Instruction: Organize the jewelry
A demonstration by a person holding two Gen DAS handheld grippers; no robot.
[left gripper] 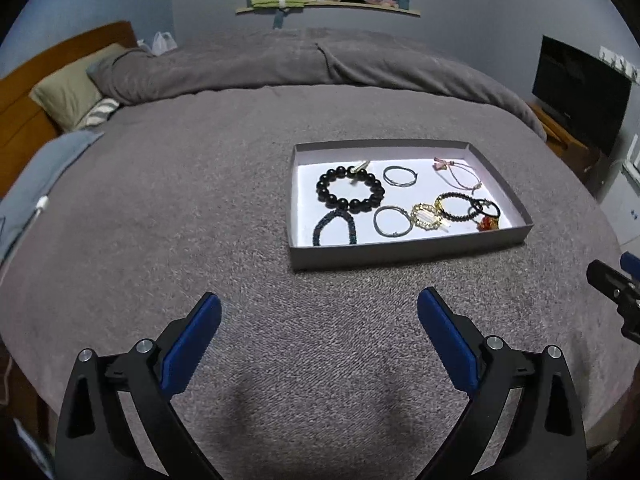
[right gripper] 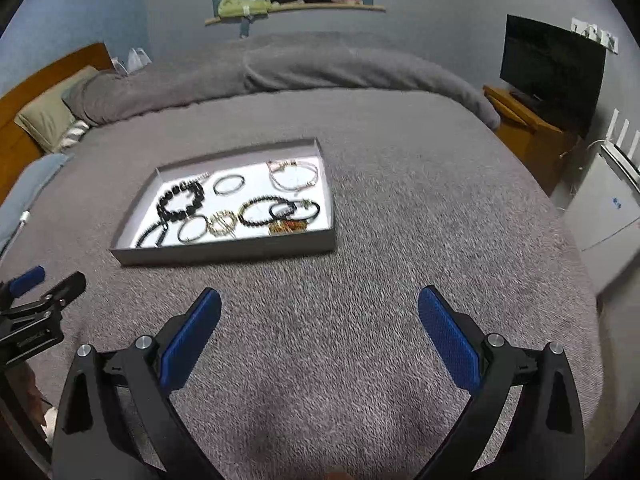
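A shallow grey tray [left gripper: 404,254] [right gripper: 224,255] with a white floor lies on the grey bed cover. Inside it are several bracelets: a black bead bracelet [left gripper: 350,188] [right gripper: 181,202], a thin grey ring [left gripper: 400,176], a pink cord bracelet [left gripper: 460,174] [right gripper: 294,176], a gold one [left gripper: 426,218] [right gripper: 222,223] and a dark braided one [left gripper: 335,229]. My left gripper [left gripper: 320,304] hovers over the cover short of the tray, open and empty. My right gripper [right gripper: 320,300] is also open and empty, to the right of the tray's near edge.
The bed cover [left gripper: 200,200] spreads around the tray, with a rolled duvet [left gripper: 280,64] and pillows [left gripper: 68,96] behind. A dark screen [right gripper: 552,68] on a wooden stand is at the right, near a white appliance [right gripper: 604,208]. A shelf [left gripper: 328,8] with clothes hangs on the far wall.
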